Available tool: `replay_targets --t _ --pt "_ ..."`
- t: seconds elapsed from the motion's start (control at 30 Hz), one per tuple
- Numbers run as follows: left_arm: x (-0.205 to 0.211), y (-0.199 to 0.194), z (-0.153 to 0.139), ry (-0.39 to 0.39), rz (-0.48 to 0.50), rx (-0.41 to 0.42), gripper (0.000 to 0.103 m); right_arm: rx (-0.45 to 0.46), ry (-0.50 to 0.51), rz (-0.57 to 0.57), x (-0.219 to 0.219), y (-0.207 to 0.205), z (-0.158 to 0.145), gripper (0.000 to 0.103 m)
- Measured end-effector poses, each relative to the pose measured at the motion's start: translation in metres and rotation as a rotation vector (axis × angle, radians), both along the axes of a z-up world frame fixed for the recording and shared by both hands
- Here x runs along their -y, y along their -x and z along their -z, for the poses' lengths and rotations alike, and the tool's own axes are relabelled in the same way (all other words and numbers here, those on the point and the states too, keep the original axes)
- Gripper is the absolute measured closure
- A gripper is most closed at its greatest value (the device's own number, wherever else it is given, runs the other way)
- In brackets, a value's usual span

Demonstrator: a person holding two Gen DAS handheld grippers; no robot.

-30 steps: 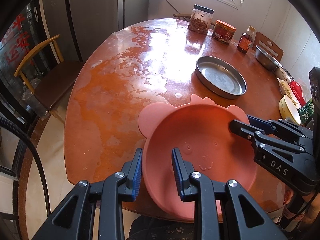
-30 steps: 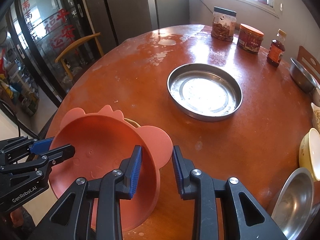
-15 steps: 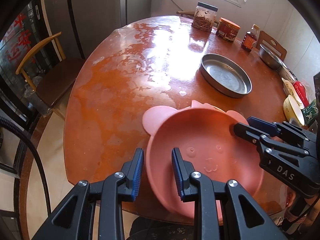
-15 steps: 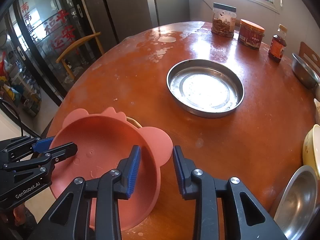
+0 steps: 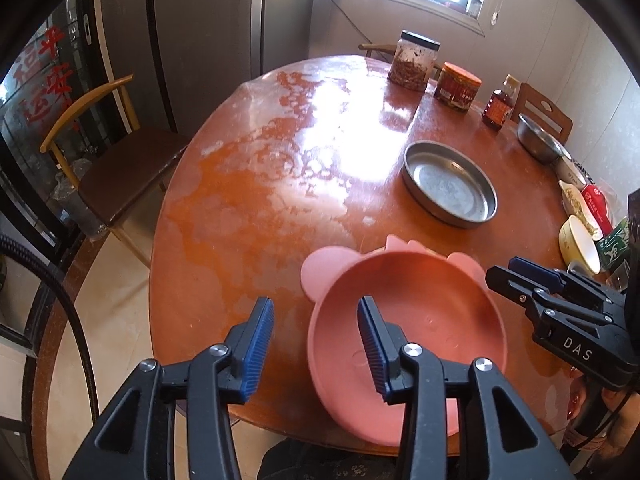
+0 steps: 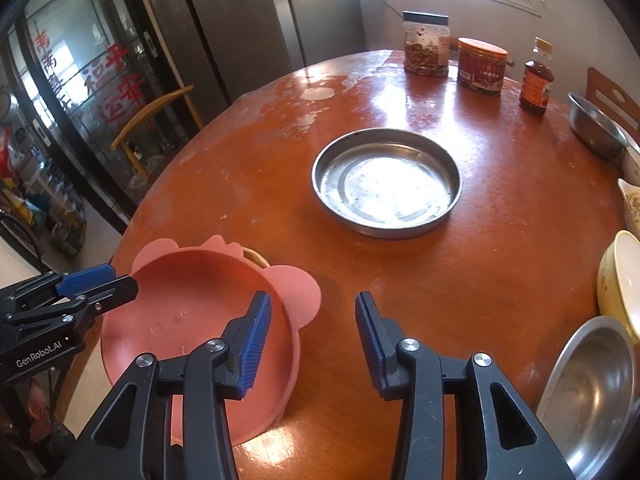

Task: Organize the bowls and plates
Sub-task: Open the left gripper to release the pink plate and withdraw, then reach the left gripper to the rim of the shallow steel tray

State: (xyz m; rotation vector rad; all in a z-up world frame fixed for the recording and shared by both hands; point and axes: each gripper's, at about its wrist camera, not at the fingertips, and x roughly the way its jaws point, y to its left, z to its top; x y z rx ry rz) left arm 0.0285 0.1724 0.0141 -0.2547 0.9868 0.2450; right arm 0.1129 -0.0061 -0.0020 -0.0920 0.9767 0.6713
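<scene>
Left gripper [image 5: 316,342]: jaws are opening; the near-left rim of the pink bear-eared bowl [image 5: 420,320] stands between the pads, no longer clamped.
Pink bear-eared bowl: set at the near edge of the round wooden table [image 5: 260,200], partly overhanging it; a pale rim shows just behind it.
Handling: judged light, flexible silicone, not fragile; the wall is expected to buckle under a one-sided pinch.
Hold point: the rim is best taken at two opposite sides, clear of the ears.
Right gripper [image 6: 313,344]: jaws are opening, the bowl's right rim between the pads, unpressed.
Steel pan [image 6: 386,182]: farther on, well apart.
</scene>
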Motion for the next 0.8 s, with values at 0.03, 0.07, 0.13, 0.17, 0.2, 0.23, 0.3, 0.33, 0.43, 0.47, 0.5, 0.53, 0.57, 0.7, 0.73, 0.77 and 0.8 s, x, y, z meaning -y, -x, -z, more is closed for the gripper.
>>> replay_targets --t 0.03,0.07,0.13,0.17,0.2,0.23,0.3,0.33,0.43,0.47,0.5,0.53,0.57,0.7,0.73,0.77,0.8 --pt "0.001 -0.002 -0.003 -0.005 0.002 0.003 0.057 0.003 -0.002 0.008 0.002 -0.001 -0.001 0.058" --pt "0.002 -0.004 -0.005 -0.009 0.003 0.007 0.056 0.005 -0.005 0.015 0.005 -0.002 -0.003 0.058" --pt "0.005 -0.009 -0.011 -0.017 0.011 0.016 0.055 0.014 -0.012 0.027 0.01 -0.003 -0.007 0.058" --pt "0.007 -0.013 -0.014 -0.025 0.015 0.018 0.055 0.017 -0.017 0.036 0.013 -0.005 -0.008 0.058" --pt "0.009 -0.016 -0.017 -0.03 0.021 0.023 0.055 0.02 -0.02 0.042 0.015 -0.006 -0.01 0.058" --pt "0.011 -0.02 -0.019 -0.033 0.027 0.029 0.055 0.023 -0.023 0.046 0.017 -0.006 -0.011 0.058" --pt "0.015 -0.029 -0.025 -0.044 0.04 0.034 0.055 0.028 -0.031 0.06 0.021 -0.009 -0.013 0.058" --pt "0.017 -0.032 -0.027 -0.045 0.046 0.039 0.055 0.029 -0.032 0.067 0.022 -0.011 -0.015 0.058" --pt "0.024 -0.047 -0.033 -0.047 0.068 0.044 0.055 0.036 -0.04 0.096 0.029 -0.019 -0.018 0.058" --pt "0.026 -0.055 -0.035 -0.046 0.078 0.046 0.055 0.036 -0.044 0.108 0.031 -0.022 -0.019 0.058" --pt "0.028 -0.06 -0.035 -0.045 0.085 0.045 0.055 0.035 -0.048 0.121 0.033 -0.025 -0.02 0.058" --pt "0.029 -0.069 -0.035 -0.044 0.092 0.036 0.055 0.033 -0.05 0.137 0.035 -0.031 -0.02 0.058" --pt "0.031 -0.076 -0.034 -0.04 0.097 0.024 0.055 0.03 -0.053 0.15 0.037 -0.034 -0.02 0.058" --pt "0.033 -0.105 -0.026 -0.008 0.13 -0.017 0.055 0.013 -0.053 0.212 0.045 -0.058 -0.015 0.058" --pt "0.033 -0.112 -0.023 -0.001 0.142 -0.029 0.055 0.01 -0.048 0.219 0.045 -0.063 -0.014 0.058" --pt "0.033 -0.12 -0.02 0.003 0.147 -0.042 0.055 0.006 -0.039 0.229 0.045 -0.068 -0.012 0.058" --pt "0.033 -0.129 -0.016 -0.002 0.149 -0.057 0.055 0.003 -0.036 0.24 0.046 -0.072 -0.009 0.058"
